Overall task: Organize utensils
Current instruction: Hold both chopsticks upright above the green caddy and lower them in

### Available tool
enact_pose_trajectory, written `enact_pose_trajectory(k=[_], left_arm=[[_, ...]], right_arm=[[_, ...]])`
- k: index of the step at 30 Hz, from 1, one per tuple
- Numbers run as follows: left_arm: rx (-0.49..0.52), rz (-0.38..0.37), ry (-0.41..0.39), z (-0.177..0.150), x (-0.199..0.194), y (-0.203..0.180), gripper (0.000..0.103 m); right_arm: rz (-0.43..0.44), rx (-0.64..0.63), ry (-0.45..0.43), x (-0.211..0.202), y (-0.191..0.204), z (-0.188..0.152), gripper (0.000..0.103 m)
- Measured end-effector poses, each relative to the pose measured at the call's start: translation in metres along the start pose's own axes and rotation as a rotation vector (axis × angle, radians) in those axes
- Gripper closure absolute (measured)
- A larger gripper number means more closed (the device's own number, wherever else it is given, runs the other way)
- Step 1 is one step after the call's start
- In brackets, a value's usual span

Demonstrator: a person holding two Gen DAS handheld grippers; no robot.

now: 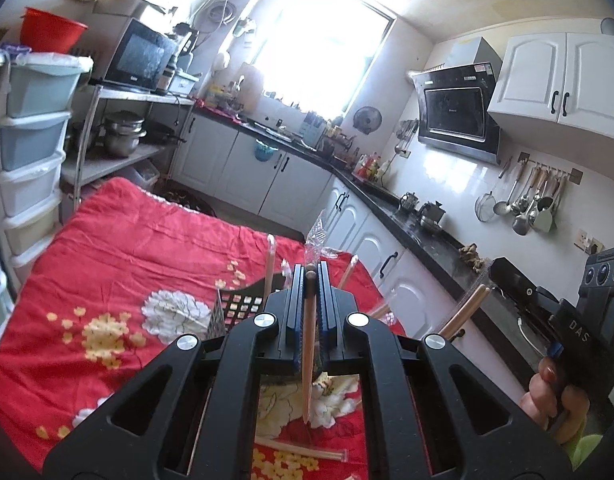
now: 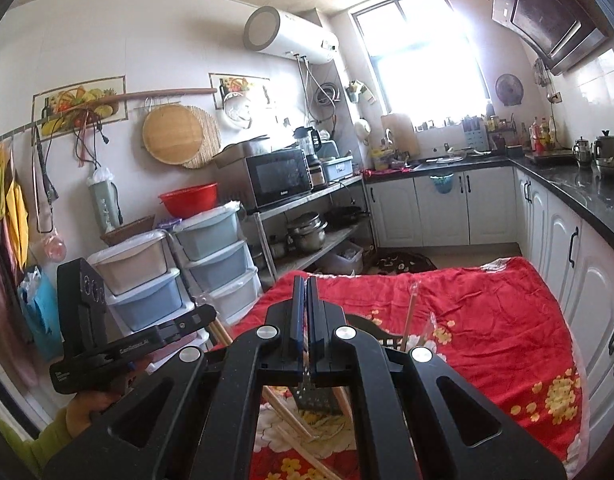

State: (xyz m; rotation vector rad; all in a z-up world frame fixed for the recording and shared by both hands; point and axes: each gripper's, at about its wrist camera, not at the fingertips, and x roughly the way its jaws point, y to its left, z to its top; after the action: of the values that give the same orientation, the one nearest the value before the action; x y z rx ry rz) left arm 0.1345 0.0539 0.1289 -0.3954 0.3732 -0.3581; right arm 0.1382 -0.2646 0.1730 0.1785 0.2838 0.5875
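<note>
**Q:** Chopsticks, then: where are they right now?

**A:** One wooden chopstick (image 1: 309, 332) is pinched in the left claw (image 1: 310, 280), hanging almost upright, its rounded dark end poking out above the pressed-together jaws. Below it lies the desk under a red flowered cloth (image 1: 127, 248). A black slotted basket (image 1: 243, 306) stands on that cloth, just ahead of the claw.

**Q:** And the other hand?

**A:** The right claw (image 2: 305, 300) is also pressed together. A thin stick seems to drop from between its jaws toward the basket, though I cannot tell for sure that it is held. From the left camera, that claw appears at the basket's right with wooden chopsticks (image 1: 465, 312) angling out in front of it.

**Q:** How much is sorted?

**A:** Partly, by my reading. A few wrapped sticks (image 1: 270, 264) already stand in the basket. Several loose chopsticks (image 2: 295, 428) lie on the cloth on the near side of the basket, plus a wrapped one (image 1: 303, 449) closer still. Those look left to do.
</note>
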Motion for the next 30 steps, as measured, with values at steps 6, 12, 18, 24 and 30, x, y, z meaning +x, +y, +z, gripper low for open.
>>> enact_pose_trajectory(k=[6,12,18,24,30], left_arm=[[0.018,0.001,-0.031,0.014,-0.003,-0.005,0.1],[0.029,0.002,-0.053,0.029,-0.005,-0.006,0.1],[0.051,0.019,-0.092,0.045,-0.011,-0.01,0.1],[0.061,0.038,-0.124,0.059,-0.012,-0.011,0.1],[0.085,0.081,-0.154,0.07,-0.008,-0.013,0.1]], right_arm=[[-0.004,-0.002,-0.019,0.004,-0.003,0.011,0.101],[-0.007,0.002,-0.031,0.011,-0.007,0.025,0.101],[-0.02,-0.012,-0.062,0.016,-0.005,0.043,0.101],[-0.035,-0.027,-0.094,0.021,-0.007,0.06,0.101],[-0.051,-0.037,-0.121,0.029,-0.012,0.073,0.101]])
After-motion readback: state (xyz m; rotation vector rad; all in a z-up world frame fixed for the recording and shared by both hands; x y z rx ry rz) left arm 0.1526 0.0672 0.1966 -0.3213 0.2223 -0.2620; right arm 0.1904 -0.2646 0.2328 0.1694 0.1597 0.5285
